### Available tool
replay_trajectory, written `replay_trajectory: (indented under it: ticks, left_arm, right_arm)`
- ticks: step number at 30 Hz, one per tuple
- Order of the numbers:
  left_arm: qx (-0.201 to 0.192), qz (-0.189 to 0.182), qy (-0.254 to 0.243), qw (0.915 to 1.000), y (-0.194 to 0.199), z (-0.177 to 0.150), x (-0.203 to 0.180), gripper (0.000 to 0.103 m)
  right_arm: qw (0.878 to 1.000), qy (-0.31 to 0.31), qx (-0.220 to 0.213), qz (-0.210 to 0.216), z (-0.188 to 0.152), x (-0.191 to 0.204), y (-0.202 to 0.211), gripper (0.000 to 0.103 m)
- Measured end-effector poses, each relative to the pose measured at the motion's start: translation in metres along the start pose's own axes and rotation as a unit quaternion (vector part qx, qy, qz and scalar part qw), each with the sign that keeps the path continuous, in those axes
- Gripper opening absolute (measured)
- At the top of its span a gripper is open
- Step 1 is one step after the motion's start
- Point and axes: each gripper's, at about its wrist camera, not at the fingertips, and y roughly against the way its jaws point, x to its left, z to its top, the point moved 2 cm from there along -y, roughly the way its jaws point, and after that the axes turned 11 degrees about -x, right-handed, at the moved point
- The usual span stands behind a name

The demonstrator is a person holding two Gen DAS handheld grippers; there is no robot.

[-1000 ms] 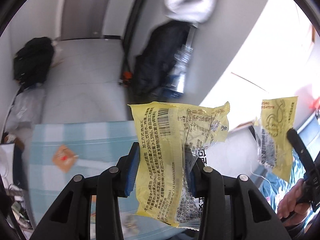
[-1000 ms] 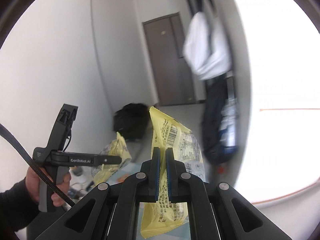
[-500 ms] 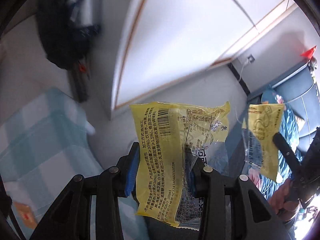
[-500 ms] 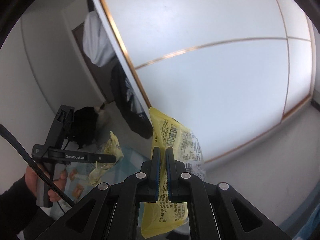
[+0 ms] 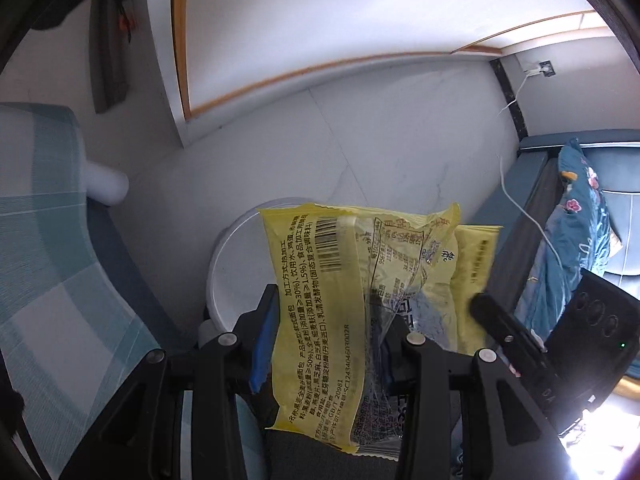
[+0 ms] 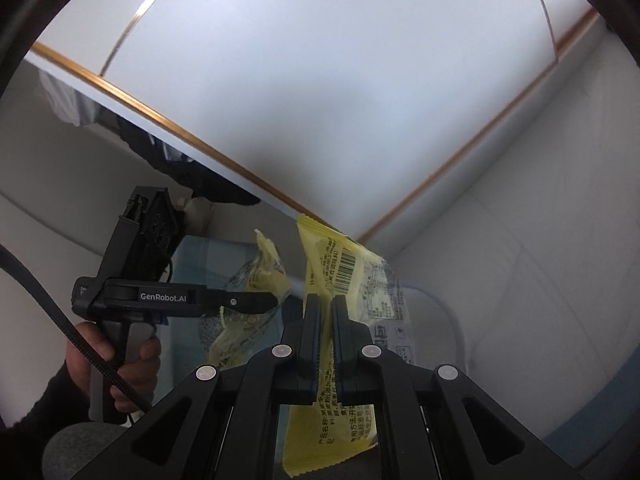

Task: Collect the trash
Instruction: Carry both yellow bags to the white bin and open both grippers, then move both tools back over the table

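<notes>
My left gripper (image 5: 324, 304) is shut on a yellow snack wrapper (image 5: 316, 280) with a barcode, held over a round white bin (image 5: 224, 264) on the floor. My right gripper (image 6: 326, 300) is shut on a second yellow wrapper (image 6: 348, 272); the white bin (image 6: 452, 320) shows just behind it. In the left wrist view the right gripper (image 5: 496, 324) and its wrapper (image 5: 476, 264) hang close on the right. In the right wrist view the left gripper (image 6: 264, 300), in a hand (image 6: 132, 364), holds its crumpled wrapper (image 6: 264, 276).
A table with a teal checked cloth (image 5: 48, 248) stands left of the bin, with its white leg (image 5: 106, 184). A bed with blue floral bedding (image 5: 576, 232) lies to the right. White tiled floor (image 5: 360, 140) and a white cabinet door with a gold edge (image 6: 320, 100) lie beyond.
Both grippers have dropped and tipped downward, from facing across the room to facing the floor and the white bin. Each still holds its yellow wrapper, and the two have drawn closer together.
</notes>
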Motion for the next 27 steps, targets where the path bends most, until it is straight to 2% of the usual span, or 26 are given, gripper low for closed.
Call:
replay_trajectory:
  ticks: [3, 5, 13, 15, 17, 24, 27]
  left_arm:
    - [0.017, 0.023, 0.012, 0.9995, -0.021, 0.003, 0.006, 0.036]
    - [0.025, 0.028, 0.018, 0.9991, -0.025, 0.003, 0.005, 0.036]
    - [0.071, 0.030, 0.066, 0.9948, -0.057, 0.000, 0.017, 0.038]
    - [0.076, 0.036, 0.069, 0.9940, -0.060, 0.000, 0.017, 0.048]
    - [0.076, 0.035, 0.071, 0.9940, -0.061, -0.002, 0.020, 0.058]
    - [0.077, 0.026, 0.046, 0.9956, -0.056, -0.003, 0.007, 0.063]
    - [0.066, 0.034, 0.023, 0.9970, -0.056, -0.001, 0.008, 0.070]
  right_arm:
    - [0.998, -0.050, 0.034, 0.005, -0.011, -0.025, -0.025, 0.005]
    - [0.997, -0.068, 0.047, 0.005, -0.011, -0.028, -0.045, 0.005]
    - [0.992, -0.091, 0.091, -0.006, -0.035, -0.036, -0.086, 0.008]
    - [0.990, -0.096, 0.097, -0.016, -0.039, -0.042, -0.093, 0.010]
    - [0.989, -0.107, 0.103, -0.026, -0.045, -0.050, -0.092, 0.017]
    - [0.989, -0.112, 0.090, -0.043, -0.046, -0.055, -0.067, 0.038]
    - [0.991, -0.097, 0.075, -0.059, -0.042, -0.054, -0.047, 0.052]
